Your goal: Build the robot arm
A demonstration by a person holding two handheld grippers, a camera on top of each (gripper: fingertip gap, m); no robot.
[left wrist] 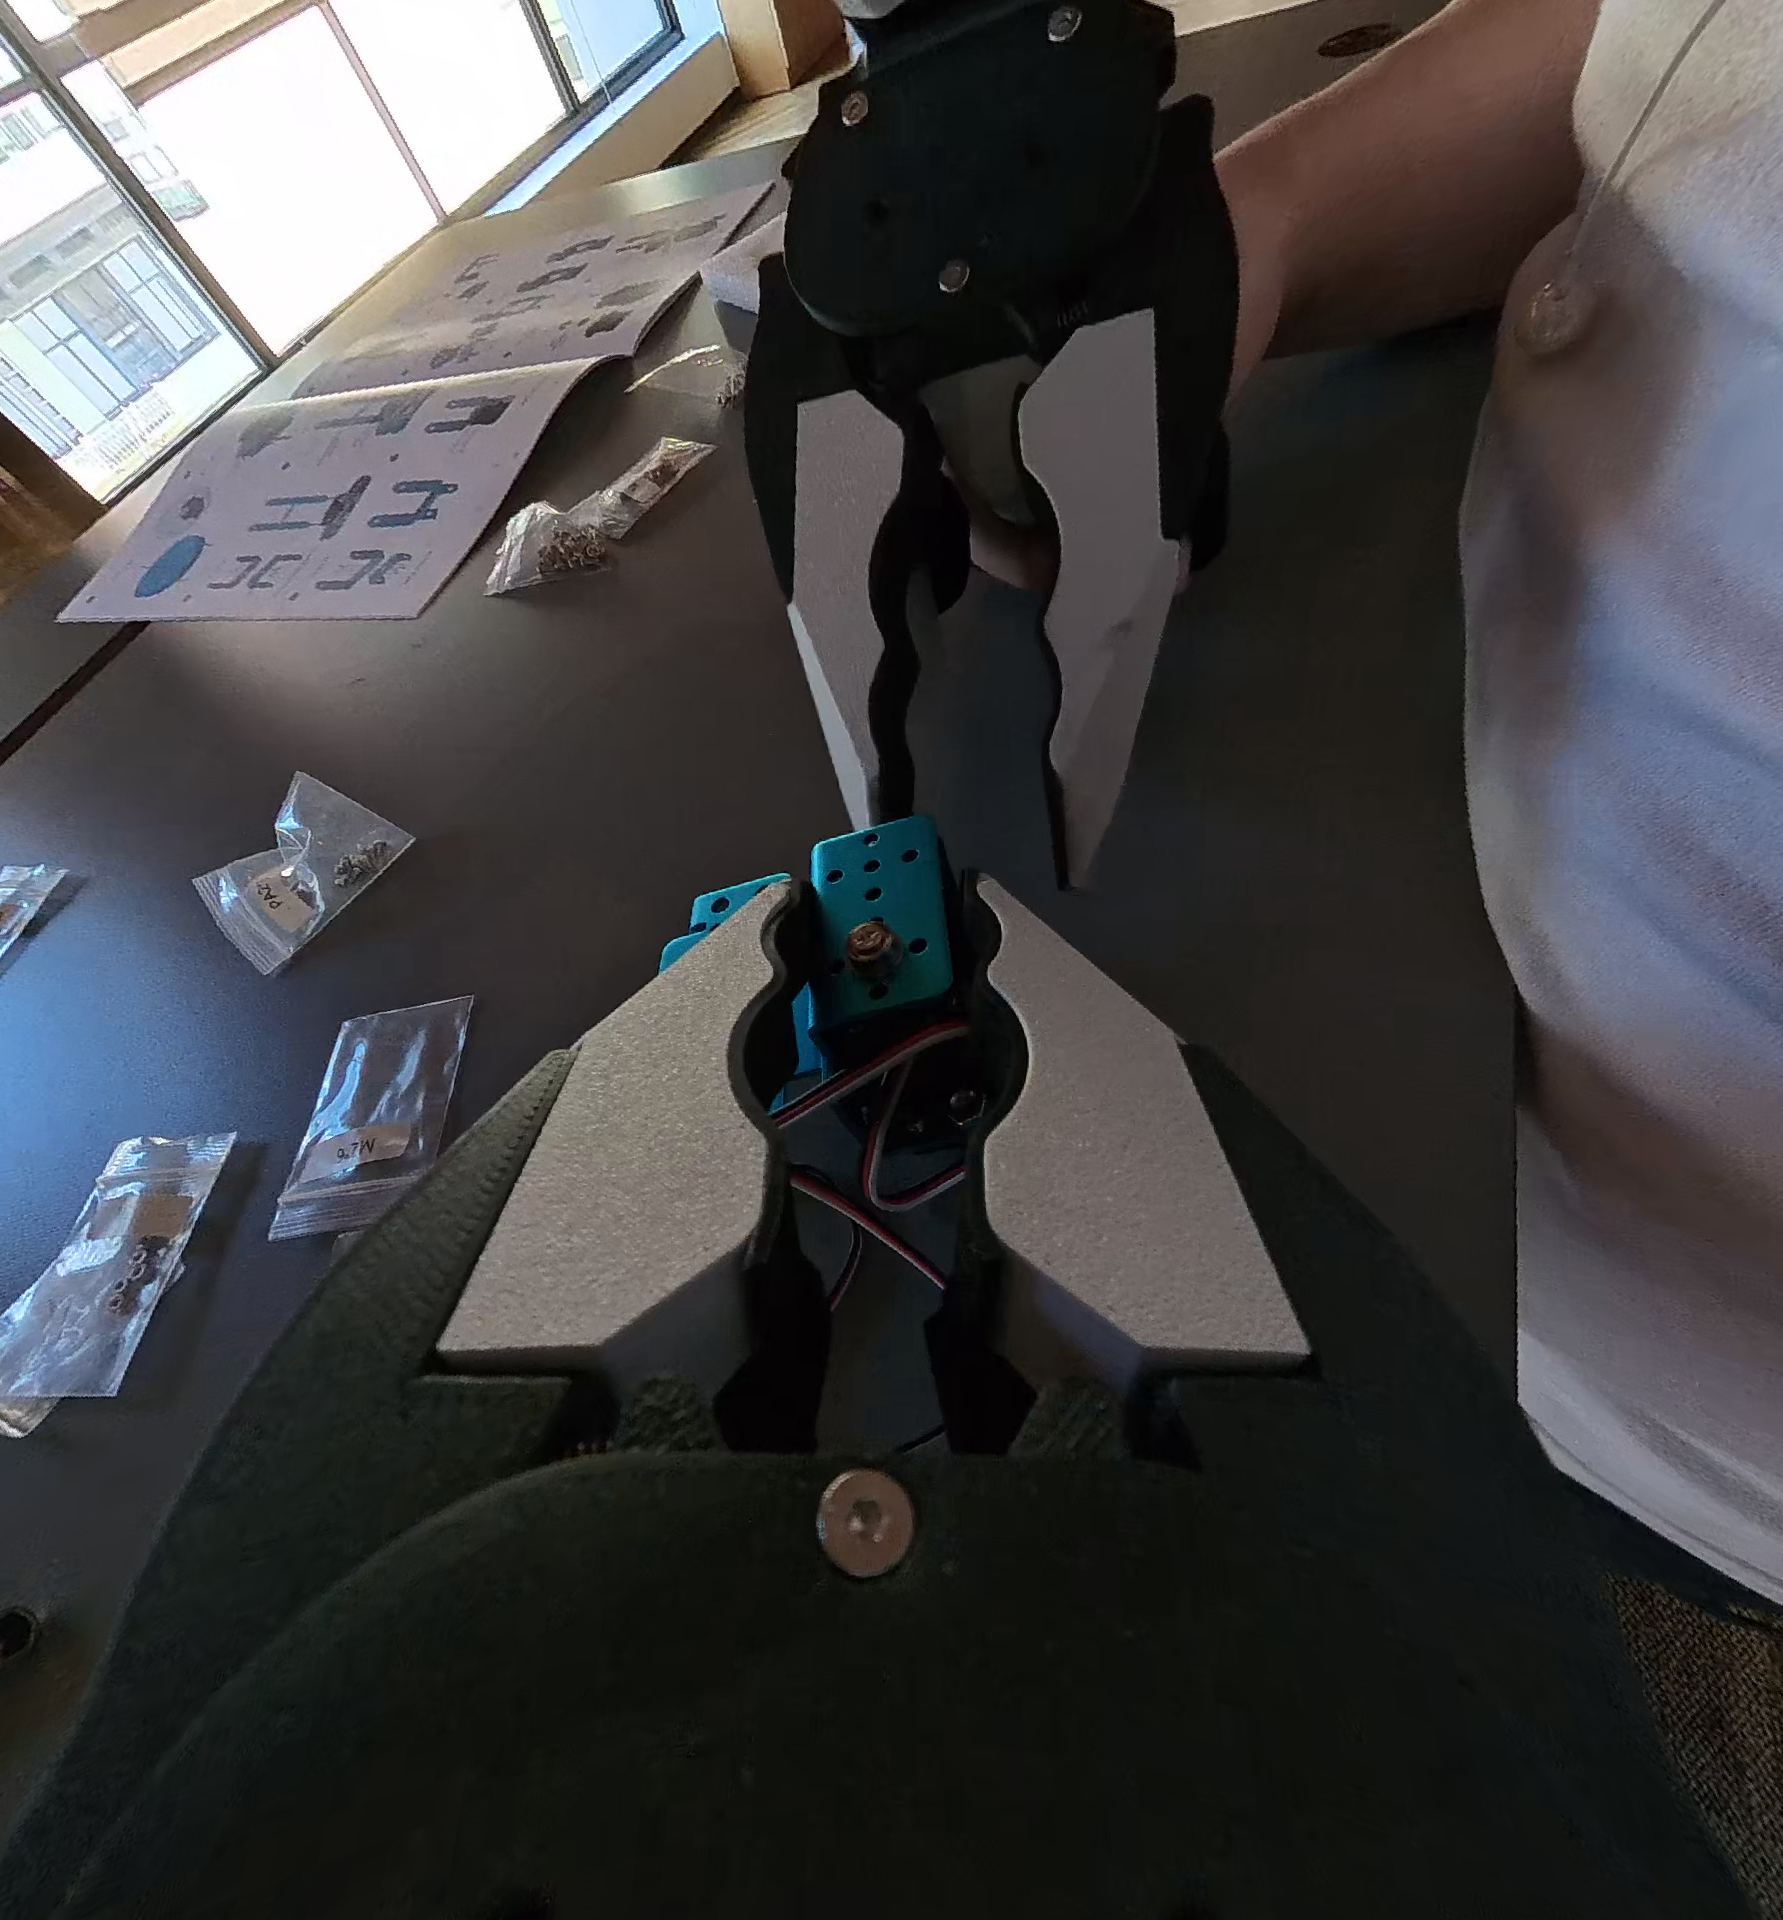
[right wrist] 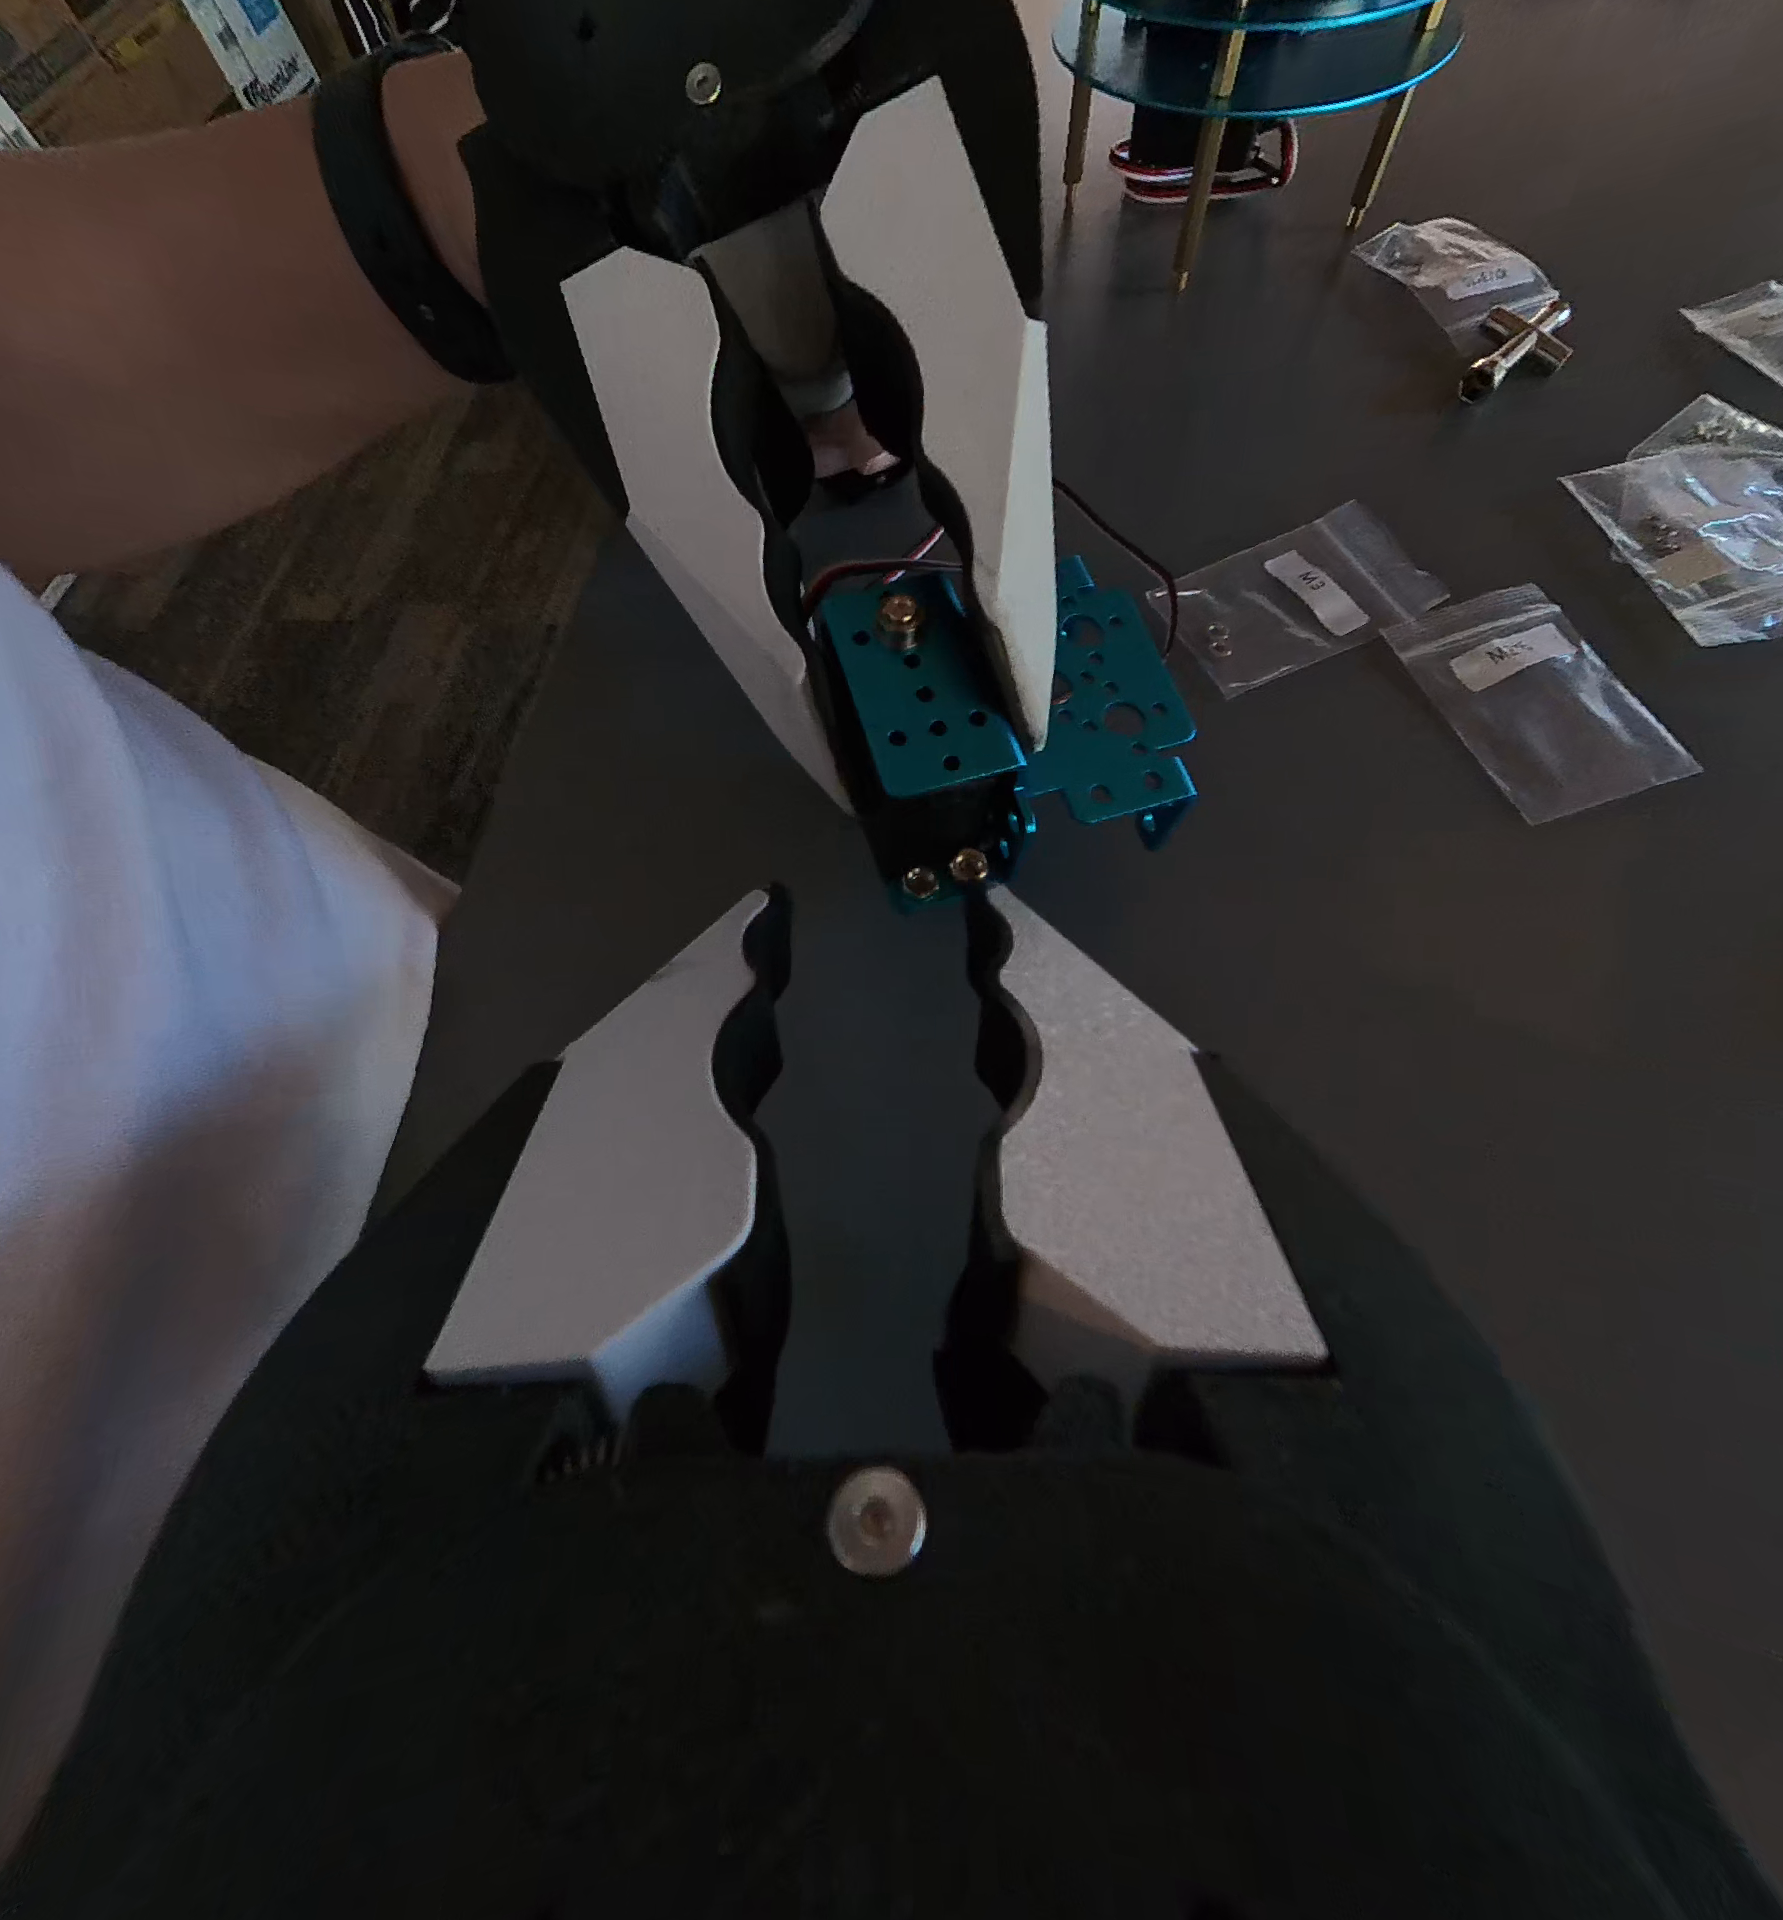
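Observation:
My left gripper [left wrist: 885,906] is shut on a black servo in a blue perforated bracket [left wrist: 902,883], with a brass shaft on its face and red, white and black wires trailing back between my fingers. The right wrist view shows the same servo [right wrist: 923,707] clamped between the left gripper's [right wrist: 934,764] white fingers, low over the dark table [right wrist: 1386,1143]. A second blue bracket [right wrist: 1115,717] lies just beside it. My right gripper [right wrist: 876,914] is open and empty, its tips just short of the servo's screwed end. It faces the left gripper from above [left wrist: 970,842].
Several clear bags of small hardware [left wrist: 367,1122] [right wrist: 1531,707] lie on the table. An open instruction booklet [left wrist: 367,457] lies at the far side by the windows. A blue round platform on brass standoffs [right wrist: 1261,52] and a metal cross wrench [right wrist: 1510,343] are farther off. A person in a white shirt [left wrist: 1676,831] stands close. The tips of both grippers are at nearly the same place.

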